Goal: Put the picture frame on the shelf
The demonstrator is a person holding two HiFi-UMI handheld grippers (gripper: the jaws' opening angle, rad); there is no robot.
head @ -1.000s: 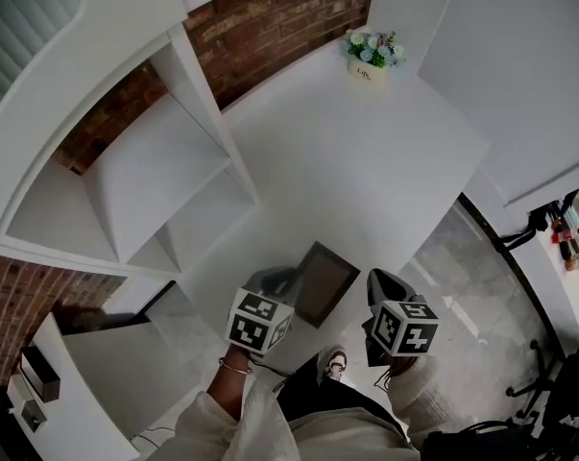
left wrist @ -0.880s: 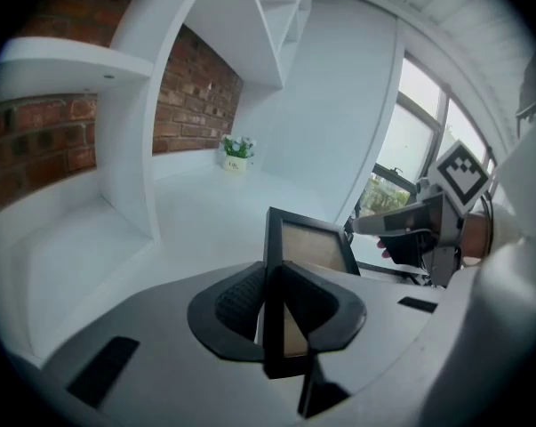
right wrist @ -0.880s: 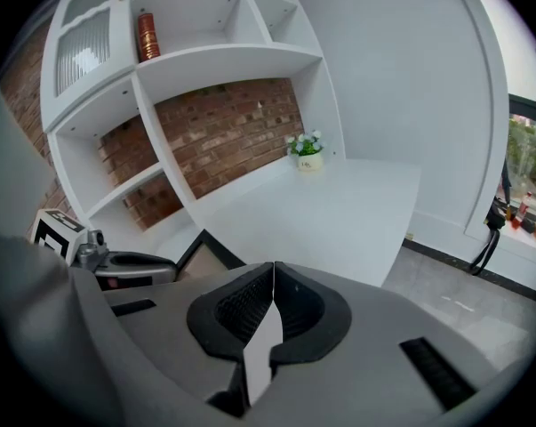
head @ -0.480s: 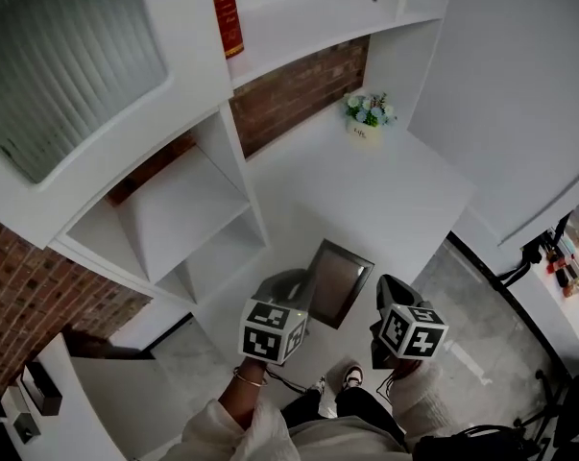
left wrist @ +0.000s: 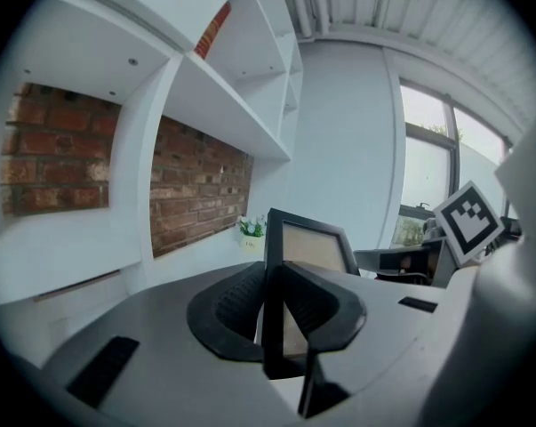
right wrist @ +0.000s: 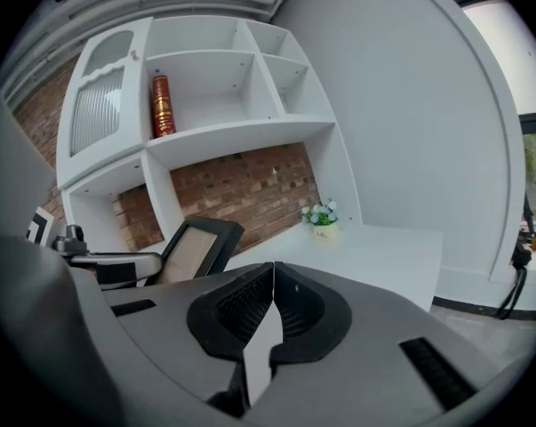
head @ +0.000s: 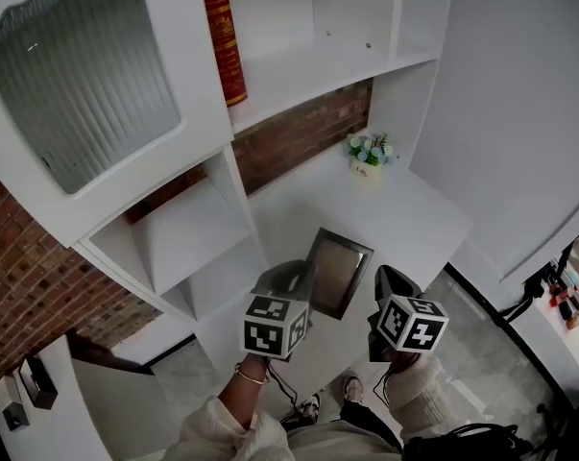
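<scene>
Obs.: picture frame (head: 337, 272) was in the air above the tabletop (head: 404, 219), nearer the person than the flower pot (head: 368, 152) and well below the shelf (head: 299, 75).

Left gripper (head: 303, 281) was clamped on the frame's left side rail, and this was the only grip on it. Right gripper (head: 387, 281) was closed on nothing, beside the frame on the side away from the flower pot's wall. It did not touch the frame.

Orientation: the frame's long axis ran roughly upright, with the top edge leaning away toward the flower pot. The pane faced back toward the person and the right gripper, and the back faced the brick wall behind the pot.

Risks (judgement):
- A pinch on one rail, off the frame's middle, could let it swing or slide in the jaws as it is raised.
- The leaning top edge could catch the front lip of the shelf board above the flower pot.
- A landing close to the red book (head: 222, 36) could knock the book over.
- A release before the stand is seated could let the frame topple off the shelf.
</scene>
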